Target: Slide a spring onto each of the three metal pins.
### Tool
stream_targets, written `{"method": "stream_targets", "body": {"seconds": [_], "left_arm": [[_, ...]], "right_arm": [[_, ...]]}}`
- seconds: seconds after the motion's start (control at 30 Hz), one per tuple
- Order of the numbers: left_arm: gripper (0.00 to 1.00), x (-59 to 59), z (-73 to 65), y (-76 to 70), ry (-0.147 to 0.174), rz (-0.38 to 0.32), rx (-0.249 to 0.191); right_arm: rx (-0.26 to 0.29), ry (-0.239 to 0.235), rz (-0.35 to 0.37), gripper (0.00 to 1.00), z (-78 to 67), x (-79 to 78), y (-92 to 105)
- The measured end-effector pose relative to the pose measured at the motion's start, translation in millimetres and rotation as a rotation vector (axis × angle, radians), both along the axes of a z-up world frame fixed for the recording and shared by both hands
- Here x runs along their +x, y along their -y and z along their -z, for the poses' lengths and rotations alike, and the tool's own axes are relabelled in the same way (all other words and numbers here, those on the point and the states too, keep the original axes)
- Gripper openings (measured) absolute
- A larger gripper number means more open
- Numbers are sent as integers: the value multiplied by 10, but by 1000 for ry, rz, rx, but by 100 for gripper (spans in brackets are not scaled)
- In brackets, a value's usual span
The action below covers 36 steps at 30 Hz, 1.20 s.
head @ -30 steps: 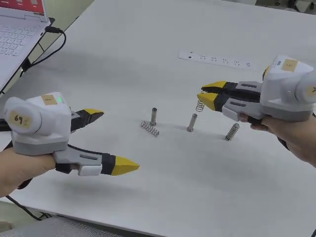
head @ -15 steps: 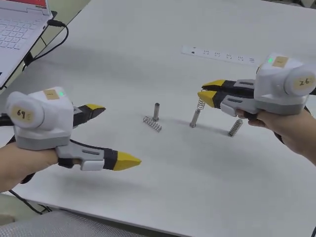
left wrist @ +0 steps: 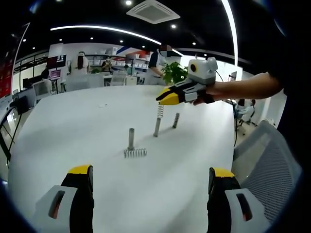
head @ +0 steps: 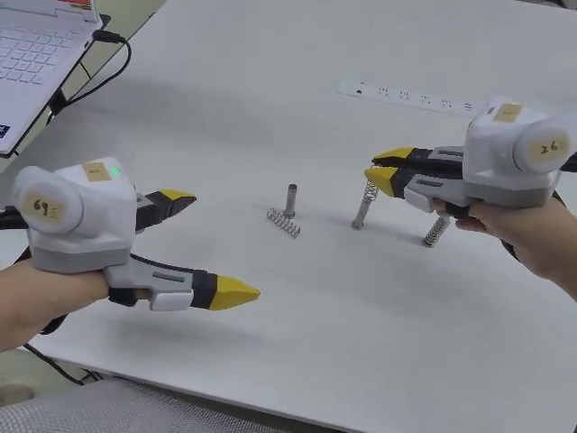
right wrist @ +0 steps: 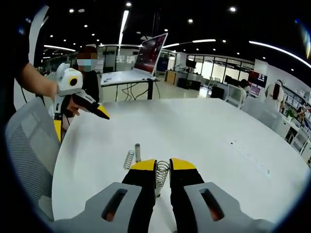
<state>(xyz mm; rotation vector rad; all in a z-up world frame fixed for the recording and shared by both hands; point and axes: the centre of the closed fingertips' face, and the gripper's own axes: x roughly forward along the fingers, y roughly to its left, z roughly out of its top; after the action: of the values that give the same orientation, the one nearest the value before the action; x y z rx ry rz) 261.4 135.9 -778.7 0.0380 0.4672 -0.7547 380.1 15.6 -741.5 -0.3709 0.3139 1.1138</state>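
Dull grey metal pin [head: 291, 199]; bright wire spring [head: 370, 191] (finely coiled); smooth matt white table [head: 225, 108].

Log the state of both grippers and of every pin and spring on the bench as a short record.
left gripper: fingers wide open, holding nothing, above the table
right gripper: fingers shut on held spring
held spring: at the top of the middle pin
middle pin: tilted, lower shaft uncovered
bare pin: upright, no spring on it
loose spring: lying flat beside the bare pin's base
leaning spring: tilted, beyond the middle pin; cannot tell whether a pin is inside
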Motion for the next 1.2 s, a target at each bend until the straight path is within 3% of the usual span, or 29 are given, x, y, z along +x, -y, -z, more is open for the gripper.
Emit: {"method": "stream_targets", "body": {"seconds": [0.57, 0.77, 1.2], "left_arm": [[96, -15, 12, -21, -6, -4, 2], [96, -24, 17, -20, -6, -4, 3], [96, -23, 4, -11, -7, -1, 1]], "right_arm": [[-11, -23, 14, 8, 168, 7, 30], [-6, -56, 33, 8, 273, 18, 65], [-85, -55, 10, 8, 474, -18, 44]]}}
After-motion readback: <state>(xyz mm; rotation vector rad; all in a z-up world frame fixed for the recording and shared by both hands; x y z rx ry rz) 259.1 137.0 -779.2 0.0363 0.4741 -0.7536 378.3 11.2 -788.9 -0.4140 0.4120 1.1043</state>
